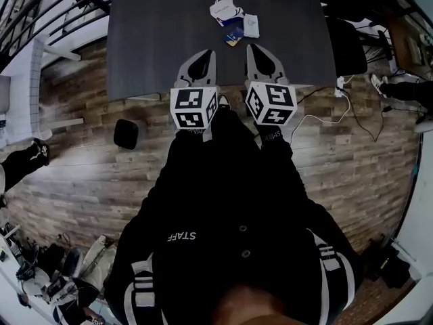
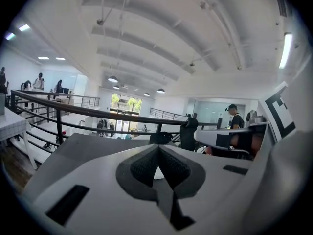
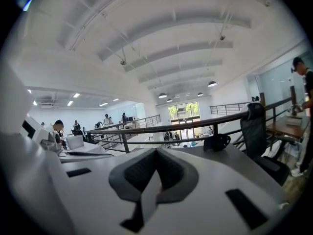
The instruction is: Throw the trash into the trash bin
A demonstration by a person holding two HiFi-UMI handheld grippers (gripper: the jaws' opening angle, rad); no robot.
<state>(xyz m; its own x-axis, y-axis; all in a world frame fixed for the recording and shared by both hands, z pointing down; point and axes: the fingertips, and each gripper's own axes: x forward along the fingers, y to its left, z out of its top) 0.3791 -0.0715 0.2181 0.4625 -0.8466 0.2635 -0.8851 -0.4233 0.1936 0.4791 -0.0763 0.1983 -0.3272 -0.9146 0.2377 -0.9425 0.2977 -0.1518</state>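
Wood-plank floor (image 1: 101, 181) spread under the person, whose black sleeves reached forward side by side, each hand hidden behind its marker cube. Both arms were stretched out about level, tipped slightly down, and nearly parallel.

The left gripper (image 1: 211, 53) pointed away from the person over the near edge of the dark grey desk (image 1: 155, 39). In the left gripper view its fingers (image 2: 142, 168) were pressed together with nothing between them. The right gripper (image 1: 251, 47) lay just beside it, pointing the same way. In the right gripper view its fingers (image 3: 173, 168) were likewise closed and empty.

A black bin (image 1: 126, 134) stood on the floor to the left of the left gripper, just off the desk's near edge.

The trash (image 1: 233, 22) lay on the desk beyond both sets of fingertips, clear of them and roughly on the line between the two grippers. It was a small cluster strung away from the person. An orange-tinted scrap (image 1: 232, 40) was nearest and a blue packet (image 1: 234, 28) lay behind it. A white packet (image 1: 251, 24) sat just to the right, its long side running away from the person. A crumpled white bag (image 1: 224, 7) was farthest.

To the right of the desk stood a black chair (image 1: 346, 46), with cables (image 1: 338, 110) trailing over the floor. A dark railing (image 2: 73, 109) ran behind the desk, with an open hall beyond.
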